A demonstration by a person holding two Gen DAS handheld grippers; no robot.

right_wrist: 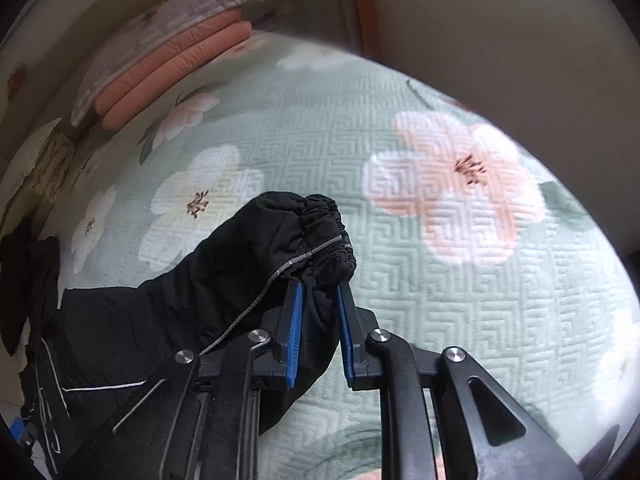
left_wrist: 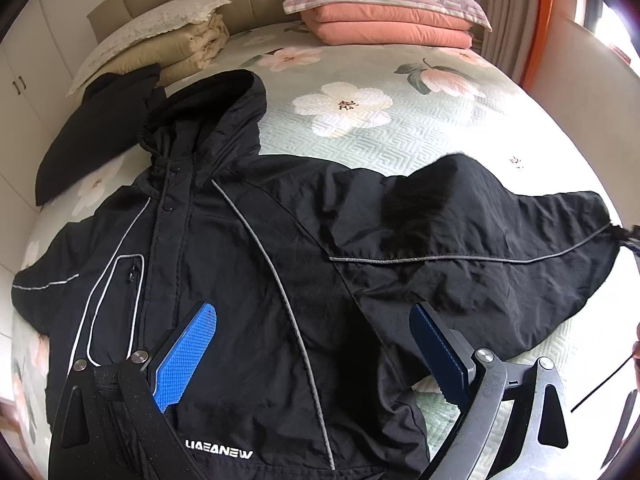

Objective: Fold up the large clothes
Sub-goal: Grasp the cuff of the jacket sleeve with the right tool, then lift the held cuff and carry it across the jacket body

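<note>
A black hooded jacket [left_wrist: 248, 264] with grey piping lies face up on the flowered bed [left_wrist: 360, 120], hood toward the pillows. Its sleeve [left_wrist: 500, 236] stretches out to the right. My left gripper [left_wrist: 316, 316] is open, hovering over the jacket's lower front with blue pads wide apart. My right gripper [right_wrist: 320, 292] is shut on the sleeve near the elastic cuff [right_wrist: 328, 232], holding it just above the bedspread [right_wrist: 440, 300]. The right gripper's tip shows at the far right edge of the left wrist view [left_wrist: 630, 236].
Another black garment [left_wrist: 92, 136] lies at the back left by a beige folded quilt [left_wrist: 172, 44]. A pink folded quilt under a pillow [left_wrist: 388, 20] sits at the headboard. A curtain and wall [left_wrist: 560, 60] border the bed on the right.
</note>
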